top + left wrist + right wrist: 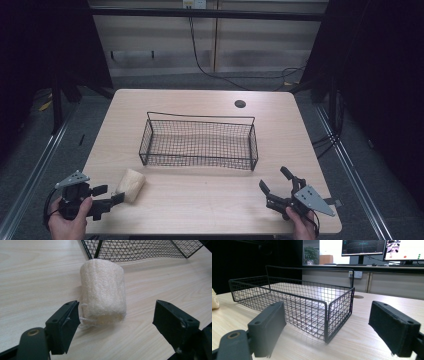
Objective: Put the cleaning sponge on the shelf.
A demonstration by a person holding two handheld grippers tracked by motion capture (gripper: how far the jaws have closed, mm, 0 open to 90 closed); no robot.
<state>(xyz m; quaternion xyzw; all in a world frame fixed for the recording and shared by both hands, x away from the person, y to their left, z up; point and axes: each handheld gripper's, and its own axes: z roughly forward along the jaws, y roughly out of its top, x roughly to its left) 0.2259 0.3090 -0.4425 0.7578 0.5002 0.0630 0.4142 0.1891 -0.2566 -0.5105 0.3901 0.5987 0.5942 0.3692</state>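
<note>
High view: a pale loofah sponge (131, 184) lying on its side on the near left of the desk (200, 200), just near of the near left corner of a black wire basket (199, 141). Left gripper (109, 196) held low at the near left edge, jaws spread, tips just beside the sponge's near end. Right gripper (276, 185) at the near right, jaws spread wide with nothing between them, well apart from the sponge.

Left gripper view: sponge (103, 291) seen as a stubby, slightly flattened cylinder, cream-white, with a rough fibrous, porous surface and a thin white string loop at its near end. Lying between and just beyond the two open jaws, the left jaw close to the string, the right jaw well clear; no pad pressing on it. Basket corner (95, 250) just behind it.

Right gripper view: jaws wide apart, holding nothing, facing the basket's near corner (327, 315). A sliver of the sponge (215, 302) at the far left edge.
</note>
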